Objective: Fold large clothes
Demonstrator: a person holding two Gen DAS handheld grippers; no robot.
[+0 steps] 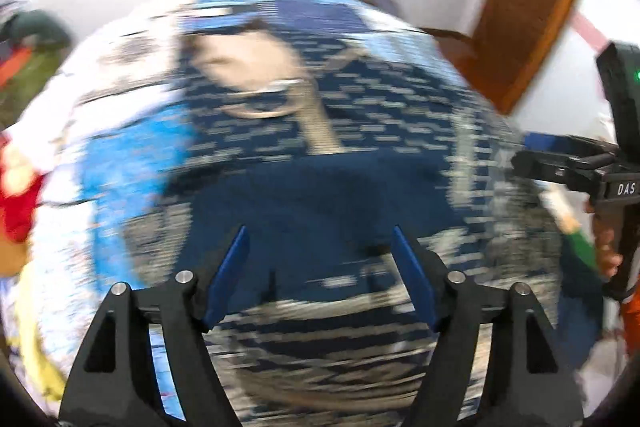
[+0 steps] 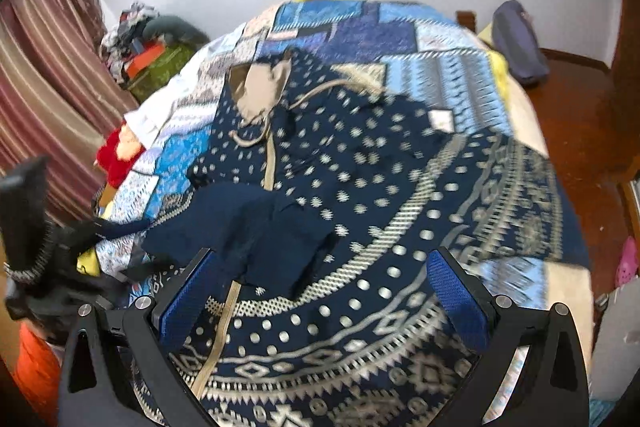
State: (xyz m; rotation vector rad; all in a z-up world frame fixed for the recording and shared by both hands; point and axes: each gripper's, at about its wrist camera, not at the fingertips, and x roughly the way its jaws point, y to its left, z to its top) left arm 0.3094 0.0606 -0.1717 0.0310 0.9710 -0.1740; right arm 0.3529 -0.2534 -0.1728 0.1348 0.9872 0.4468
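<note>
A large navy dress (image 2: pixel 360 195) with white dots, patterned silver borders and a beige neck lining (image 2: pixel 260 91) lies spread on the bed. A plain navy sleeve (image 2: pixel 248 231) is folded over it at the near left. My right gripper (image 2: pixel 324 287) is open and empty, hovering over the dress's patterned hem. My left gripper (image 1: pixel 320 275) is open and empty above the plain navy part of the dress (image 1: pixel 320 195); that view is motion-blurred. The right gripper's body shows in the left wrist view (image 1: pixel 580 167), and the left one at the left of the right wrist view (image 2: pixel 40 235).
A blue patchwork bedspread (image 2: pixel 360 27) covers the bed. A clothes pile (image 2: pixel 152 55) and striped curtain (image 2: pixel 48 75) stand at the left. A red item (image 2: pixel 116 155) lies at the bed's left edge. A grey bag (image 2: pixel 516 43) lies on the wooden floor at the right.
</note>
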